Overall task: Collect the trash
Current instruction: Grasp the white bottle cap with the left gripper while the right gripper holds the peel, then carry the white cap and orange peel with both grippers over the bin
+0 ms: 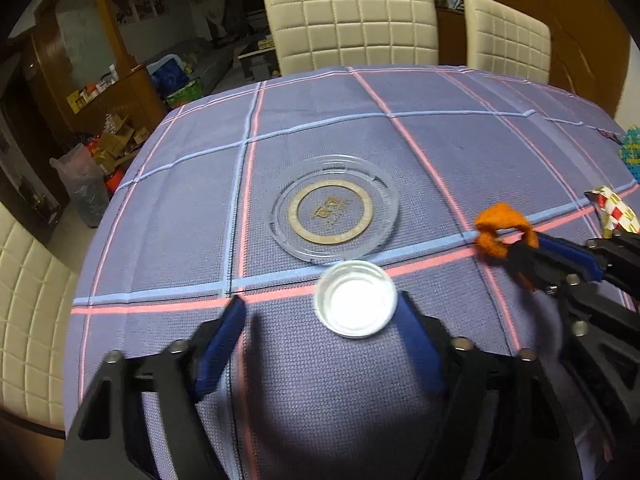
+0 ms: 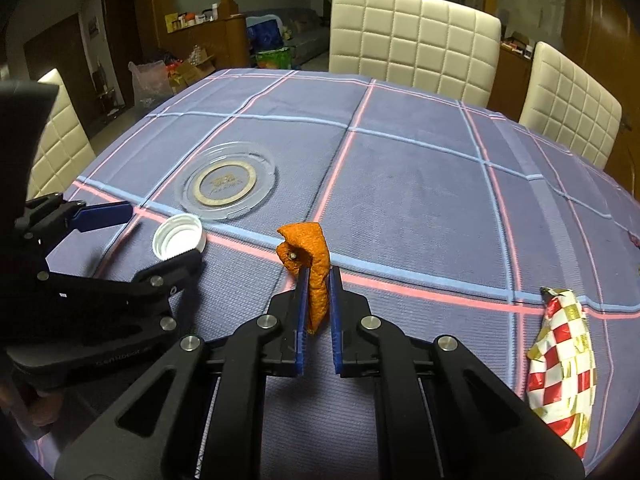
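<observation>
Orange peel point(image 2: 316, 268), a curled strip of trash, stands pinched between the pressed-in blue fingers point(image 2: 301, 312) of the right gripper point(image 2: 318, 276), lifted just above the table point(image 2: 420, 208); from the left wrist view the same peel point(image 1: 502, 230) shows at the tip of that gripper point(image 1: 516, 248), over the crossing pink and blue stripes of the purple checked cloth.

One white bottle cap point(image 1: 355, 299) lies open side up on the table. The left gripper point(image 1: 320, 312) has its fingers point(image 1: 224, 340) spread wide around the cap; the far finger seems to touch the cap's rim, though the near one is well apart from it. The right wrist view shows this gripper point(image 2: 160, 236) with the cap point(image 2: 179, 237) between its fingers.

Just beyond the cap sits one clear glass ashtray point(image 1: 335, 208) with a gold ring printed in its base, lying between the cap and the far table edge. One crumpled wrapper point(image 2: 560, 364), red and white checks with gold, lies near the right table edge, well apart from the peel.

Three cream quilted chairs surround the table: two at the far side point(image 2: 412, 40) point(image 2: 568, 100) and one at the left point(image 1: 28, 328).
</observation>
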Action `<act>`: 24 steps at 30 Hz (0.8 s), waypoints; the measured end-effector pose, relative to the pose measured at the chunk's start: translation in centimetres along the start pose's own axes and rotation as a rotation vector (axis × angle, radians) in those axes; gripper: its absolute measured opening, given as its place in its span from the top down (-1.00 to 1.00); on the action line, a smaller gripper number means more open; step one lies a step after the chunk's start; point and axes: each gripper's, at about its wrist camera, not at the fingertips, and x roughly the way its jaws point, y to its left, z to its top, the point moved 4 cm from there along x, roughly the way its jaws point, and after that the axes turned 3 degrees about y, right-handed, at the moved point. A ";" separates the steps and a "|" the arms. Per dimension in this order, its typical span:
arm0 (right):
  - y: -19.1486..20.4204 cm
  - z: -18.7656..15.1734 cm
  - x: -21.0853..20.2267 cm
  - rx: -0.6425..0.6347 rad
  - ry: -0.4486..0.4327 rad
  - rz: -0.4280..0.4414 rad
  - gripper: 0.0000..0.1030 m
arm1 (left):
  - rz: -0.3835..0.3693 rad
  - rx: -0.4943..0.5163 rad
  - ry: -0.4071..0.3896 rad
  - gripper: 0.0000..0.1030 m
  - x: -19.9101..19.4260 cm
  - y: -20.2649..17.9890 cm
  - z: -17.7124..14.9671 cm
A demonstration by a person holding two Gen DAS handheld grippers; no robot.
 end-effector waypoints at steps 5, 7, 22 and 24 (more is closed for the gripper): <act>1.0 -0.2 -0.2 -0.020 -0.003 0.010 0.80 | 0.003 0.036 -0.014 0.25 -0.6 -0.2 -0.5; 1.5 -0.2 -0.6 -0.030 -0.007 0.014 0.80 | 0.004 0.037 -0.021 0.25 -0.9 -0.1 -0.8; 7.6 -1.6 -6.3 -0.129 -0.065 0.036 0.80 | 0.074 0.001 -0.116 0.25 -8.0 4.1 -4.4; 8.7 -1.6 -7.3 -0.147 -0.077 0.039 0.80 | 0.083 -0.013 -0.132 0.25 -9.2 5.1 -5.0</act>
